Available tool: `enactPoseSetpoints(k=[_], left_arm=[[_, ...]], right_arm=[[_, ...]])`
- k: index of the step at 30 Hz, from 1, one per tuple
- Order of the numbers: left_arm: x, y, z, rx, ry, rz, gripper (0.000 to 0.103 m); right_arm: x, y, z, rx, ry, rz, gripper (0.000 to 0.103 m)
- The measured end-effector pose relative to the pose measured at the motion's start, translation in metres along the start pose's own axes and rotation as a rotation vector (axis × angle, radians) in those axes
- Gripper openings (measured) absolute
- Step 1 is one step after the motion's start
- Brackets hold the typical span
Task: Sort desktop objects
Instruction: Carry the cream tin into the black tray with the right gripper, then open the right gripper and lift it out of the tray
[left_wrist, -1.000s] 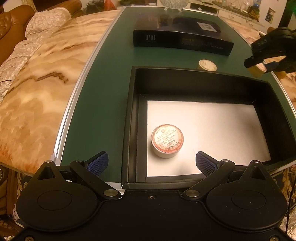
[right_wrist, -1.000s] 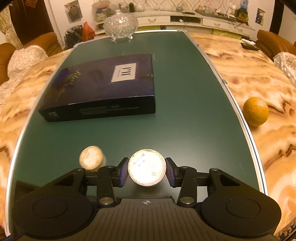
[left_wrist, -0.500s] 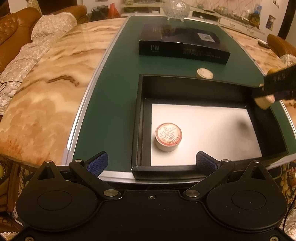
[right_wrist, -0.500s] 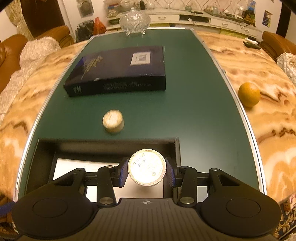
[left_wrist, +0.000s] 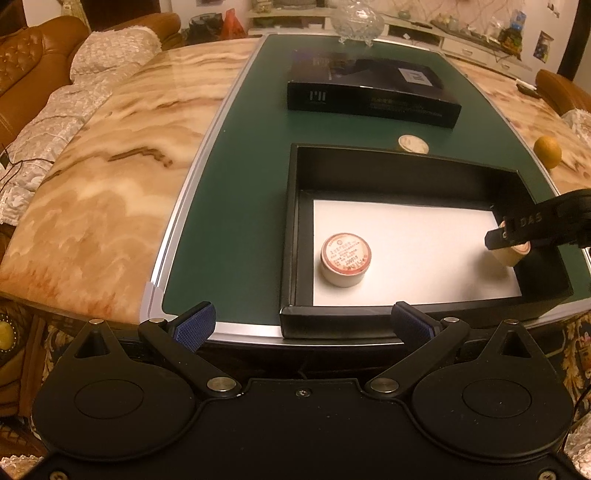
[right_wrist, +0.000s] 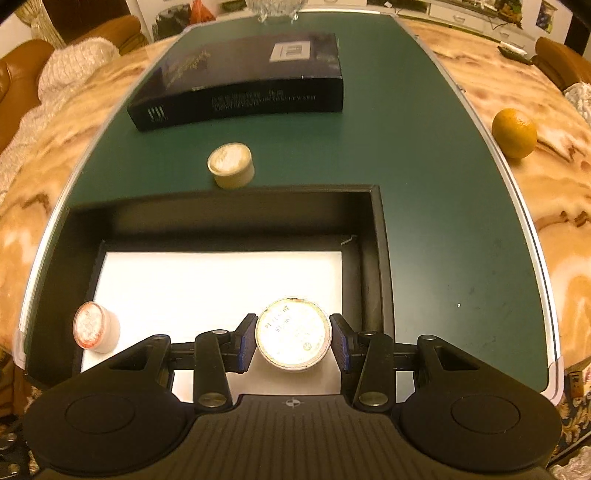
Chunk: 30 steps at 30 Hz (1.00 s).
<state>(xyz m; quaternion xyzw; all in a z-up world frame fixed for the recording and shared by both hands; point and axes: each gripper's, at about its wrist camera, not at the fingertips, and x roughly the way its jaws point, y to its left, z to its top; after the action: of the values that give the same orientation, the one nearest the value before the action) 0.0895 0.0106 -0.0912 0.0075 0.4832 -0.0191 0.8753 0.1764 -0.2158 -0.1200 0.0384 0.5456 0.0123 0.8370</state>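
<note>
An open black box (left_wrist: 291, 236) (right_wrist: 373, 236) with a white floor stands on the green table top. A small round jar with a red-rimmed lid (left_wrist: 345, 259) (right_wrist: 96, 326) sits inside it at the left. My right gripper (right_wrist: 293, 341) is shut on a cream round jar (right_wrist: 293, 338) (left_wrist: 511, 254), low over the box's right end. My left gripper (left_wrist: 303, 325) hangs open near the table's front edge, nothing between its fingers. A third cream jar (left_wrist: 413, 143) (right_wrist: 231, 164) stands on the table just behind the box.
A long dark flat box (left_wrist: 373, 94) (right_wrist: 240, 88) lies farther back on the green top. An orange (left_wrist: 547, 151) (right_wrist: 514, 133) rests on the marble surface at the right. A glass bowl (left_wrist: 357, 18) stands at the far end. Sofas flank the table.
My right gripper carried the cream jar from above the green top, over the box's back wall and down into its right end. The left gripper drew back toward the table edge.
</note>
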Motion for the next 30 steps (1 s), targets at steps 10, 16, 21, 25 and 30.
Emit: enactPoseSetpoints(k=[10,16,21,25,30], left_arm=[[0.002,0.001,-0.001,0.001,0.006,-0.003,0.103],[0.002,0.003,-0.001,-0.001,0.007,-0.003,0.103],[0.002,0.004,-0.002,-0.002,0.011,-0.002,0.103],[0.001,0.004,-0.002,0.001,0.010,0.000,0.103],[-0.003,0.003,-0.001,0.006,0.005,0.013,0.103]], right_arm=[[0.013,0.016,-0.005,-0.050,0.044,-0.069,0.045],[0.016,0.022,-0.007,-0.070,0.059,-0.113,0.045],[0.016,0.020,-0.008,-0.066,0.055,-0.107,0.046],[0.015,0.019,-0.007,-0.055,0.043,-0.094,0.055],[0.000,0.014,-0.007,-0.024,-0.024,-0.063,0.063]])
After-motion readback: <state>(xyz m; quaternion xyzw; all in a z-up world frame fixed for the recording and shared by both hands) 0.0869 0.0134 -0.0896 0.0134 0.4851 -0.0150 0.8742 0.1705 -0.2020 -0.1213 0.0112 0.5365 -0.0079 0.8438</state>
